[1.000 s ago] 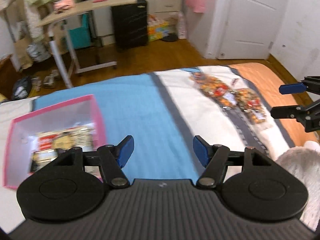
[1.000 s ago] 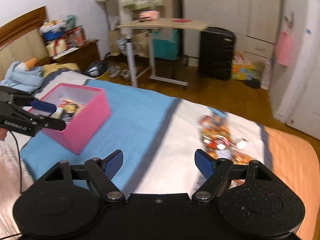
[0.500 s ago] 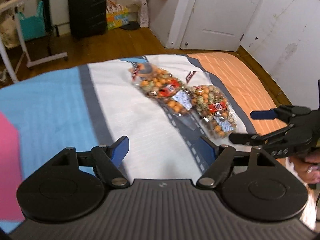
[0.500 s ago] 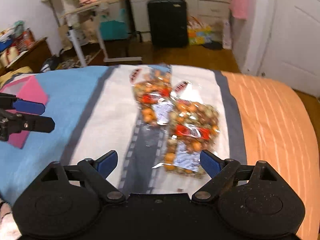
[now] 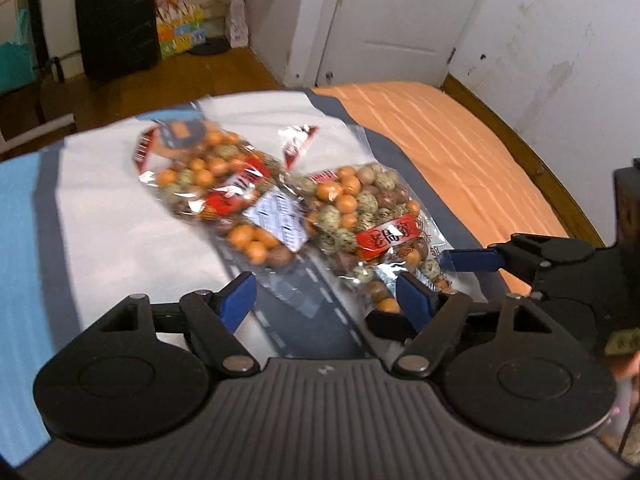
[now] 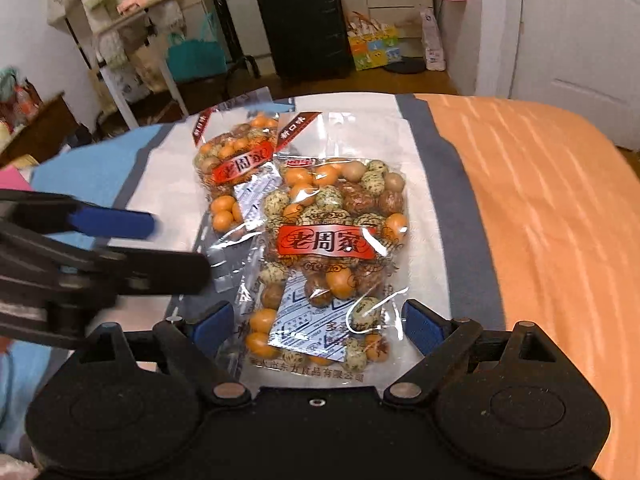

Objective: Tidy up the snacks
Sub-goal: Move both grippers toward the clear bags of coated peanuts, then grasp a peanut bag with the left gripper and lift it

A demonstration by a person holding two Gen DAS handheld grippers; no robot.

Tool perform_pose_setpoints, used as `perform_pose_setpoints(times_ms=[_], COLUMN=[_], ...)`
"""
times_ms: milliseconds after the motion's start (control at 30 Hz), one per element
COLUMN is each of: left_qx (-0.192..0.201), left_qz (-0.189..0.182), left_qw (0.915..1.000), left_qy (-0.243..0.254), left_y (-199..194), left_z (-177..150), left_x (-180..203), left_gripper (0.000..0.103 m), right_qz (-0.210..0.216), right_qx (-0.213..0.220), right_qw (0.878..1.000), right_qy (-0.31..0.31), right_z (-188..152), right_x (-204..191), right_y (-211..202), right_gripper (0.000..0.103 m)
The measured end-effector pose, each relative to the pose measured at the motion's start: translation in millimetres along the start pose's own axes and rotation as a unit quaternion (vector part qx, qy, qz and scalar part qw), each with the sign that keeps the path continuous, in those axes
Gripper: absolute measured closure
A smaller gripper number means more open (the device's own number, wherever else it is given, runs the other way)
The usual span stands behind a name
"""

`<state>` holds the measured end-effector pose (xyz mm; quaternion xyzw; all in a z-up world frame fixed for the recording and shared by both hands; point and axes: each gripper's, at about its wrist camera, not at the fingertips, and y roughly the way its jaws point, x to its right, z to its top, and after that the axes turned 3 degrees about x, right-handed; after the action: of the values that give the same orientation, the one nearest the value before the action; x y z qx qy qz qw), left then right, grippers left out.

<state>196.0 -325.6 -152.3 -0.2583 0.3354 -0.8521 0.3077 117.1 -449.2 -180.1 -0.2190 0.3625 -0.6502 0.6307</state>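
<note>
While both tongs gape, two clear bags (image 6: 328,248) (overlapping) hold coated nuts.

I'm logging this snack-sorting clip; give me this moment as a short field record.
near snack bag: flat on bedspread, lower end between the right gripper's jaws
far snack bag: partly under the near one
right gripper: open, straddling near bag
left gripper: open, holding nothing
bedspread: orange, white, grey, blue stripes

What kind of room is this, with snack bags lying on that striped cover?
Most likely a bedroom: the snack bags lie on a bed, with a black suitcase and a white door beyond.
</note>
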Motion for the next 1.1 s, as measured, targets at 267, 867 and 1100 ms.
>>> perform_pose_setpoints(times_ms=[267, 867, 1100], left_qx=[-0.028, -0.064, -0.065], left_qz=[-0.05, -0.073, -0.076], left_qw=[0.995, 0.9904, 0.9887], left_qy=[-0.081, -0.098, -0.112], left_y=[39.6, 25.1, -4.2], left_z=[-3.9, -3.7, 2.3], left_x=[-7.5, 9.6, 2.6], left_gripper=[0.055, 0.058, 0.058], right_qz=[0.005, -0.007, -0.001], right_qx=[0.0, -0.01, -0.021], right_qw=[1.0, 0.999, 0.998], right_qy=[-0.028, -0.036, -0.058], right_z=[0.0, 5.5, 16.5], right_x=[-4.0, -23.8, -45.3], right_y=[13.1, -10.5, -28.6], right_gripper=[0.005, 0.019, 0.018])
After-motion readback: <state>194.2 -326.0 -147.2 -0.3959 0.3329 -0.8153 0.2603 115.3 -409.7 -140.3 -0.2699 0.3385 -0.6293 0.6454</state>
